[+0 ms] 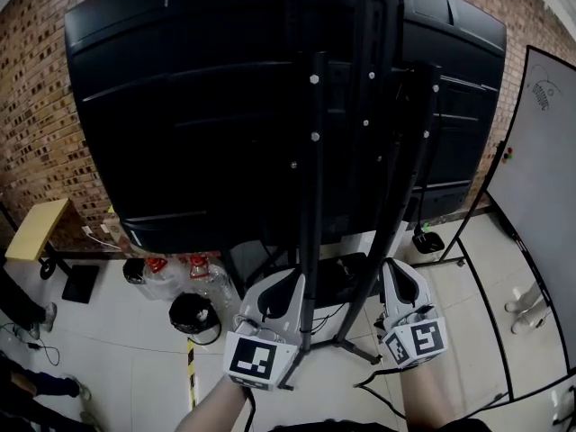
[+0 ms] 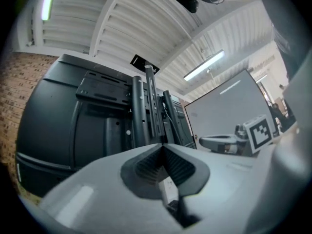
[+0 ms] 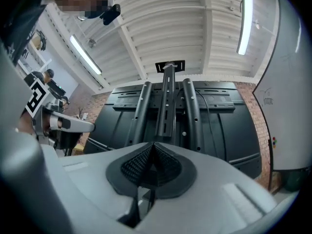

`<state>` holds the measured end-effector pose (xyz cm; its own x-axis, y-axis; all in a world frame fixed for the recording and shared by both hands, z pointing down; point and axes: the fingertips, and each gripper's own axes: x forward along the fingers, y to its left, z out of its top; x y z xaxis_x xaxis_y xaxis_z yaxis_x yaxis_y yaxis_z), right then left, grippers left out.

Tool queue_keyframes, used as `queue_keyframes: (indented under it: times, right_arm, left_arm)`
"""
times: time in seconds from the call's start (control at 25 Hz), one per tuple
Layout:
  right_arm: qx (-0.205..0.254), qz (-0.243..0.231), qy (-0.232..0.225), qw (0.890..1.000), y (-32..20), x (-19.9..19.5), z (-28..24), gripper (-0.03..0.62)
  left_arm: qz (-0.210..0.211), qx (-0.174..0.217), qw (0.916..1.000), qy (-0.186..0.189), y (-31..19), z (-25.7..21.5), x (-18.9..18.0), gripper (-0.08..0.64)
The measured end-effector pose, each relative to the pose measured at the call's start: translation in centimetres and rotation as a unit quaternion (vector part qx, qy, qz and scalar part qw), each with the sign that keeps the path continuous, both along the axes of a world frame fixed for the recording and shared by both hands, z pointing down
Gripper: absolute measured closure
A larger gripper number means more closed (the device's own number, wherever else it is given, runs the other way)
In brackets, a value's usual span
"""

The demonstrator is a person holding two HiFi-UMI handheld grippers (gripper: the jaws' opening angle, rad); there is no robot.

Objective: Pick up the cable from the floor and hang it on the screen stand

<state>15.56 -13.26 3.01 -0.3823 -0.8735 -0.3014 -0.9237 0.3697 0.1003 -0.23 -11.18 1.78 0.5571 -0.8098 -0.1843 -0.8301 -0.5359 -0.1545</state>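
The black screen (image 1: pixel 198 106) shows its back on a stand with black upright posts (image 1: pixel 312 196). Both grippers are low in the head view, close to the posts. My left gripper (image 1: pixel 290 279) is shut just left of the slanted post, with nothing between its pads. My right gripper (image 1: pixel 398 268) is shut to the right of the posts, also with nothing between its pads. A thin black cable (image 1: pixel 376 383) lies on the floor below the right gripper, near the stand's foot. The posts (image 2: pixel 146 111) fill the left gripper view, and the posts (image 3: pixel 166 101) rise ahead in the right gripper view.
A whiteboard (image 1: pixel 540 196) on a frame stands at the right. Water bottles (image 1: pixel 180 273) and a round black pot (image 1: pixel 193 315) sit on the floor at the left, beside a yellow table (image 1: pixel 36 228). Other people's feet (image 1: pixel 36 318) are at the left edge.
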Motion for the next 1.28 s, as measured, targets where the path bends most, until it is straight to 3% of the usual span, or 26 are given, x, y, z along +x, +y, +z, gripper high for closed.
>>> queue_keyframes:
  times: [0.6, 0.88, 1.28]
  right_arm:
    - [-0.032, -0.127, 0.022, 0.991, 4.3, -10.1, 4.4, 0.584]
    - [-0.075, -0.155, 0.016, 0.985, 7.3, -12.6, 7.0, 0.584]
    - [-0.106, -0.164, 0.029, 0.980, 8.4, -13.3, 10.0, 0.584]
  left_arm:
    - [-0.046, -0.078, 0.9959, 0.006, 5.2, 5.7, -1.5, 0.555]
    - [-0.060, -0.124, 0.9904, 0.012, 7.1, 8.7, -2.0, 0.555]
    - [-0.062, -0.140, 0.9880, 0.021, 8.1, 10.1, -2.0, 0.555]
